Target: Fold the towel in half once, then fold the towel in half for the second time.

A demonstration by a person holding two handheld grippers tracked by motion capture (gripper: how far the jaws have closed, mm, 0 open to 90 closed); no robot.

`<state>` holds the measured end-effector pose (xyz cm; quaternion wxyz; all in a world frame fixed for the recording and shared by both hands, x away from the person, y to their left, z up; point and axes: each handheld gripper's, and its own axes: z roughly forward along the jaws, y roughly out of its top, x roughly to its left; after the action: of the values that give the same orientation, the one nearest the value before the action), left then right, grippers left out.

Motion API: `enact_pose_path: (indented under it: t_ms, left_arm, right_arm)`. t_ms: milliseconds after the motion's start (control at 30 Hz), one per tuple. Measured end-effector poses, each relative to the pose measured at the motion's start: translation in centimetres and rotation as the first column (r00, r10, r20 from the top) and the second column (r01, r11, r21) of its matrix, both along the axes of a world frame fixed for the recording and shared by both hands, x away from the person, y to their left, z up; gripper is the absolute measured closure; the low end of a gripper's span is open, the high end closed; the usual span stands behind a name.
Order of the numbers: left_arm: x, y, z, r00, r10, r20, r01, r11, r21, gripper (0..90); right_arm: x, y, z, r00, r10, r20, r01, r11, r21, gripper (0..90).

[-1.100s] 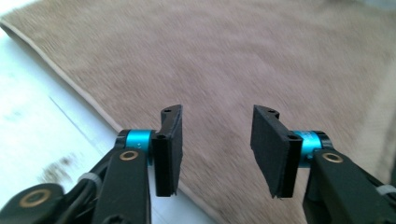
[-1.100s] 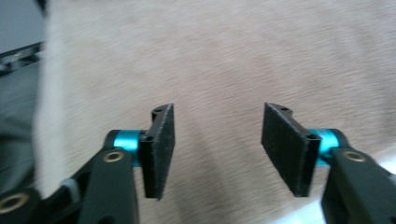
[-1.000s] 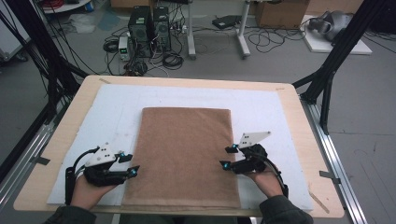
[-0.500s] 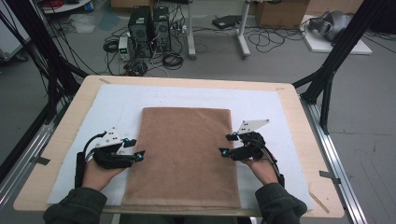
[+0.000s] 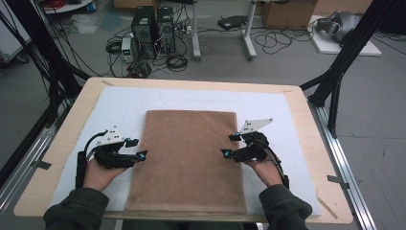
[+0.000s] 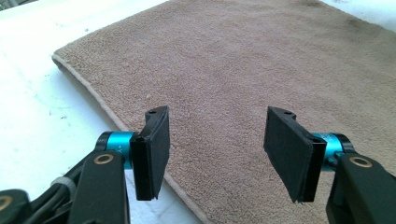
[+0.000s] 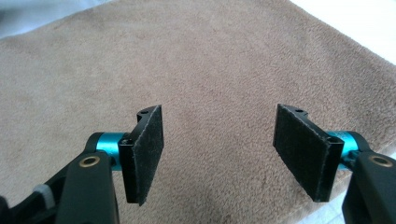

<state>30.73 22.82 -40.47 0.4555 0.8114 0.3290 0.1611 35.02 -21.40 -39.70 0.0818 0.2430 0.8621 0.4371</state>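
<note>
Folding looked to be the work in hand, and the flat brown rectangular terry towel lay smooth on the white sheet covering the pale wooden bench, its near short edge close to the person's side and no part of it lifted or creased. It appeared already doubled at least once, judging by the thick rolled edge in the left gripper view, though I could not tell how many layers it held.

Both tools were at its long sides, about level with each other. The left gripper sat at the left edge with its fingers released and spread, nothing between them but towel pile beneath; its jaws had just been opening. The right gripper stood at the right edge, its fingers likewise released and empty, having also just been opening.

Any further fold, if one was meant, remained to be started; neither edge was pinched yet.
</note>
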Motion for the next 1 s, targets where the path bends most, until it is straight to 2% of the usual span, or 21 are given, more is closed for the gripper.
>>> enact_pose_path:
  t_ms: [333, 400, 567, 667, 733, 800, 833, 933, 1000]
  left_arm:
    - [1.1, 0.4, 0.3, 0.9996, 0.012, -0.026, -0.012, 0.9999, -0.001, 40.2]
    - [1.4, 0.4, 0.6, 0.9996, 0.015, -0.022, -0.015, 0.9999, 0.009, 39.7]
    - [2.4, 0.4, 1.6, 0.9995, 0.029, -0.008, -0.029, 0.9996, -0.001, 38.6]
    - [3.8, 0.4, 1.9, 0.9992, 0.039, -0.010, -0.039, 0.9992, 0.001, 38.3]
    - [4.8, 0.4, 1.7, 0.9986, 0.048, -0.020, -0.048, 0.9988, -0.005, 38.3]
    - [5.9, 0.3, 1.3, 0.9969, 0.072, -0.032, -0.072, 0.9972, 0.018, 38.2]
    - [6.4, 0.2, 1.1, 0.9962, 0.080, -0.033, -0.080, 0.9967, 0.014, 38.2]
    - [7.4, 0.3, 0.2, 0.9949, 0.096, -0.032, -0.096, 0.9953, 0.013, 39.0]
    - [8.1, 0.4, -0.6, 0.9924, 0.115, -0.045, -0.113, 0.9931, 0.031, 39.0]
  right_arm:
    - [0.9, 0.2, 0.0, 0.9999, -0.002, -0.011, 0.002, 0.9999, -0.010, 32.5]
    - [1.1, 0.3, 0.3, 1.0000, -0.005, -0.005, 0.005, 0.9998, -0.018, 32.3]
    - [2.1, 0.2, 1.5, 0.9998, -0.015, 0.015, 0.016, 0.9995, -0.027, 32.2]
    - [3.0, 0.2, 2.2, 0.9991, -0.033, 0.027, 0.034, 0.9985, -0.044, 32.2]
    - [3.9, 0.2, 2.4, 0.9984, -0.047, 0.031, 0.049, 0.9971, -0.058, 32.4]
    - [4.8, 0.1, 2.3, 0.9970, -0.059, 0.051, 0.061, 0.9968, -0.051, 34.0]
    - [5.4, 0.1, 2.1, 0.9966, -0.072, 0.040, 0.075, 0.9954, -0.060, 33.3]
    - [6.8, 0.0, 0.9, 0.9945, -0.104, 0.018, 0.104, 0.9934, -0.048, 33.5]
    - [7.5, 0.0, 0.0, 0.9928, -0.120, 0.006, 0.120, 0.9908, -0.063, 33.9]
